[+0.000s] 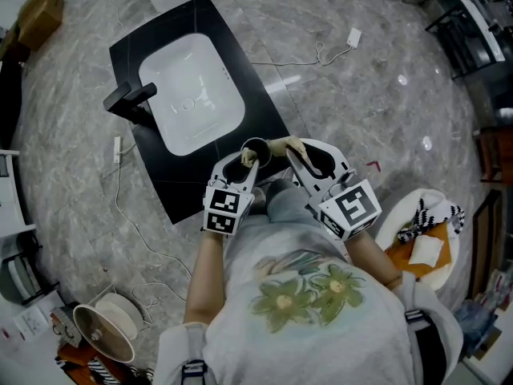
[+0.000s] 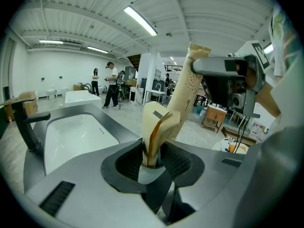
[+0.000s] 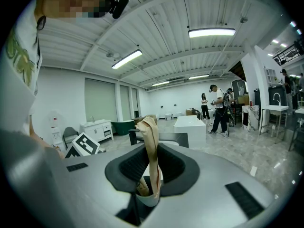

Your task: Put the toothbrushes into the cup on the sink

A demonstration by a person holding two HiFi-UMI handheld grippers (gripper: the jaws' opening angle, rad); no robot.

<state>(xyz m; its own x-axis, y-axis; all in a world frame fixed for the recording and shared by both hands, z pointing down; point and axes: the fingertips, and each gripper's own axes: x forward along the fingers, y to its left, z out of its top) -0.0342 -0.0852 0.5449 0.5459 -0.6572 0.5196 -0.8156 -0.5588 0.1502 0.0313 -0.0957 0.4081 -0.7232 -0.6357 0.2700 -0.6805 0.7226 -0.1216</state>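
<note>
A black counter (image 1: 192,22) with a white basin (image 1: 192,95) and a black tap (image 1: 128,100) stands on the floor before me. At its near corner is a dark cup (image 1: 255,144). Both grippers meet just above it. A tan paper toothbrush wrapper (image 1: 284,144) runs between them. My right gripper (image 1: 295,152) (image 3: 151,175) is shut on the wrapper (image 3: 151,141), which stands up between its pads. My left gripper (image 1: 247,160) (image 2: 153,158) has a cream, split-open wrapper end (image 2: 156,127) standing loosely between its jaws. Behind it the speckled wrapper (image 2: 187,89) rises to the right gripper (image 2: 228,80).
Cables trail over the marble floor, with a white plug (image 1: 353,36) beyond the counter. A round fan-like thing (image 1: 108,327) lies at my lower left, and a seat with cloths (image 1: 425,231) is at my right. Two people (image 2: 111,84) stand far off in the hall.
</note>
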